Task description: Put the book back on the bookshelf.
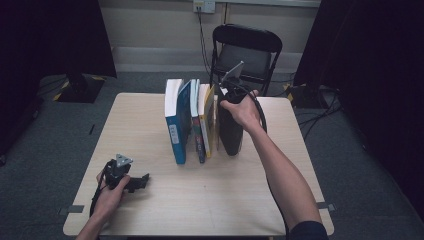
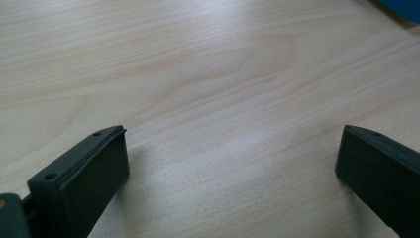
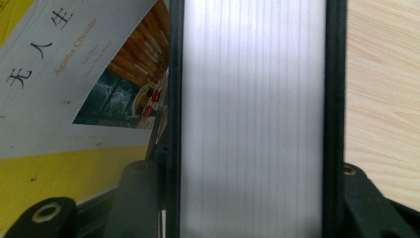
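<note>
A row of books stands upright mid-table: a thick blue book [image 1: 176, 131], a thin blue one [image 1: 196, 125], a yellow one [image 1: 206, 126] and a black-covered book [image 1: 230, 134] at the right end. My right gripper [image 1: 228, 102] comes down from above and is shut on the black book's top. In the right gripper view both jaws press the black covers either side of the pale page edge [image 3: 252, 114], with the right gripper [image 3: 250, 198] astride it. The yellow book's cover [image 3: 64, 99] leans at the left. My left gripper [image 1: 140, 181] rests open on the table, and the left gripper [image 2: 233, 168] holds nothing.
The wooden table [image 1: 150, 115] has bare surface left of the books and along the front. A black folding chair [image 1: 247, 52] stands just behind the far edge. Cables trail on the floor at the right. A blue corner [image 2: 403, 7] shows far off.
</note>
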{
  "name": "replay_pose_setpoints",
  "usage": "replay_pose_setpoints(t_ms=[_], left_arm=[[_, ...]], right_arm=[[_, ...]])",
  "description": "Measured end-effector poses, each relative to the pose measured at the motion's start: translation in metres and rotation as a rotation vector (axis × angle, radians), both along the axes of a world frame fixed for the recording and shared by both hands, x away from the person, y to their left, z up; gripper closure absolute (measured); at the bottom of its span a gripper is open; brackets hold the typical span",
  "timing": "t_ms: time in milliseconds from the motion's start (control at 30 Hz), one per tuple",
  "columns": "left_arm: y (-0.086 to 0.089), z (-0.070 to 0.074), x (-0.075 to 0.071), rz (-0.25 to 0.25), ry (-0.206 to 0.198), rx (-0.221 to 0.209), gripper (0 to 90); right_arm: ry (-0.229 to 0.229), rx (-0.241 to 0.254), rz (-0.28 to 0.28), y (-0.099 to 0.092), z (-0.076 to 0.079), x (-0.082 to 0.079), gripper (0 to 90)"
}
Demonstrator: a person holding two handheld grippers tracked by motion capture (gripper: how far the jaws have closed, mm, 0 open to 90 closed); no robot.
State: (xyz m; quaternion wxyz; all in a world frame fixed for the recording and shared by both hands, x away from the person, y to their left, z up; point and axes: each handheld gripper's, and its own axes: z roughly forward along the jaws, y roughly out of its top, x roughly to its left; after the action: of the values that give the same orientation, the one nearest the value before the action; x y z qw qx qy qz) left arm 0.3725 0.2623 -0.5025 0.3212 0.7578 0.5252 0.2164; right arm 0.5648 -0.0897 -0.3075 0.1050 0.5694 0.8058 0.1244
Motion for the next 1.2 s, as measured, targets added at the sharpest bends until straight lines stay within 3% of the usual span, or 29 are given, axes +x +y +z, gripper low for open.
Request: replay_pose_setpoints(t_ms=[267, 500, 867, 1033, 1100, 1133, 1200], left_arm=[[0.0, 0.0, -0.001, 0.004, 0.001, 0.002, 0.0], [-0.001, 0.0, -0.001, 0.008, 0.0, 0.001, 0.0], [-0.002, 0.0, -0.002, 0.007, -0.001, 0.005, 0.0], [-0.001, 0.0, -0.002, 0.006, 0.0, 0.005, 0.0], [-0.002, 0.0, -0.002, 0.006, 0.001, 0.004, 0.0], [-0.002, 0.0, -0.002, 0.006, 0.001, 0.004, 0.0], [-0.002, 0.0, -0.002, 0.006, 0.001, 0.004, 0.0]], right_arm=[[-0.013, -0.007, 0.012, 0.001, -0.006, -0.003, 52.5], [-0.058, 0.045, 0.028, -0.008, -0.004, -0.013, 49.5], [-0.186, 0.163, 0.065, -0.031, -0.007, -0.052, 46.4], [-0.243, 0.25, 0.085, -0.046, -0.016, -0.071, 44.7], [-0.255, 0.255, 0.089, -0.047, -0.018, -0.074, 44.7], [-0.282, 0.292, 0.091, -0.053, -0.024, -0.08, 44.4], [-0.301, 0.313, 0.099, -0.057, -0.03, -0.084, 44.4]])
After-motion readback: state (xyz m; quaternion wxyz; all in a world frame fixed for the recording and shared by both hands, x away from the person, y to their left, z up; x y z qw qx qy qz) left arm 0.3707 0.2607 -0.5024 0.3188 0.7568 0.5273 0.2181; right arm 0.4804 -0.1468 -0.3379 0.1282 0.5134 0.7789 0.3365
